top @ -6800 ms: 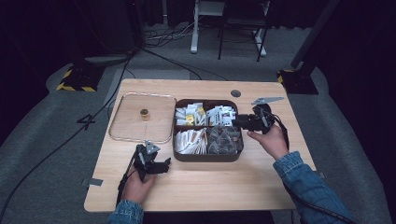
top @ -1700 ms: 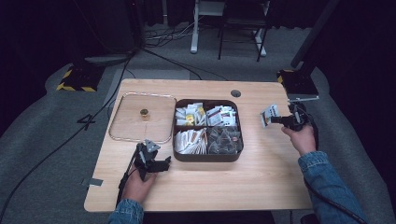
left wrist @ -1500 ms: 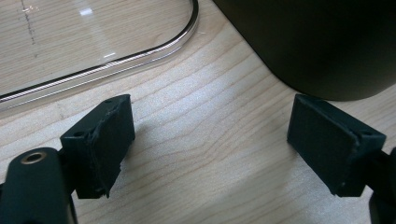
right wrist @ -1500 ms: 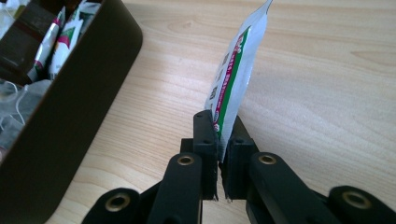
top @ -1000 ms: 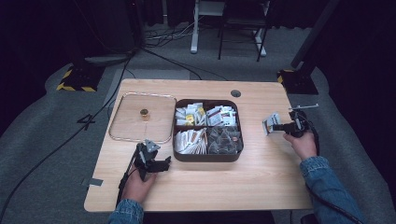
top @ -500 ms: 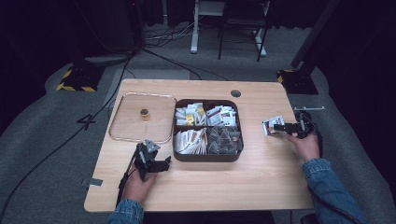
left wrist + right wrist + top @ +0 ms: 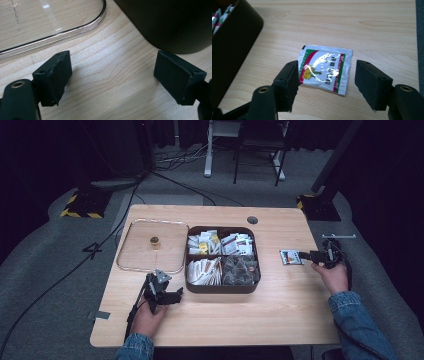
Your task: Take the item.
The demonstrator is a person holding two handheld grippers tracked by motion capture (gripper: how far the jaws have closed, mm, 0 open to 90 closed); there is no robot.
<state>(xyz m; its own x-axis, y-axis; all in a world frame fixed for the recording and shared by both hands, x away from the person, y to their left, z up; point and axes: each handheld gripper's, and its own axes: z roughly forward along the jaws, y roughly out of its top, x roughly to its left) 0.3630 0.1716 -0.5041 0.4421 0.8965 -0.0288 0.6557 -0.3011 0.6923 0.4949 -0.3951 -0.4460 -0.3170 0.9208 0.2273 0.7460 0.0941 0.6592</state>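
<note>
Now the right claw (image 7: pixel 324 86) stands with its jaws apart around a foil sachet (image 7: pixel 324 68), which lies flat on the worktop (image 7: pixel 280 300) right of the dark compartment box (image 7: pixel 221 257), well apart from it; the spread jaws suggest a release, though whether the left jaw touches the packet's edge is hard to tell. The left claw (image 7: pixel 112 80) rests low with its jaws wide apart, holding nothing, beside the clear lid (image 7: pixel 152 246), probably parked out of the way. Compared with half a second ago, the sachet has gone from held above the surface to lying on it, and the left hand has not shifted.
</note>
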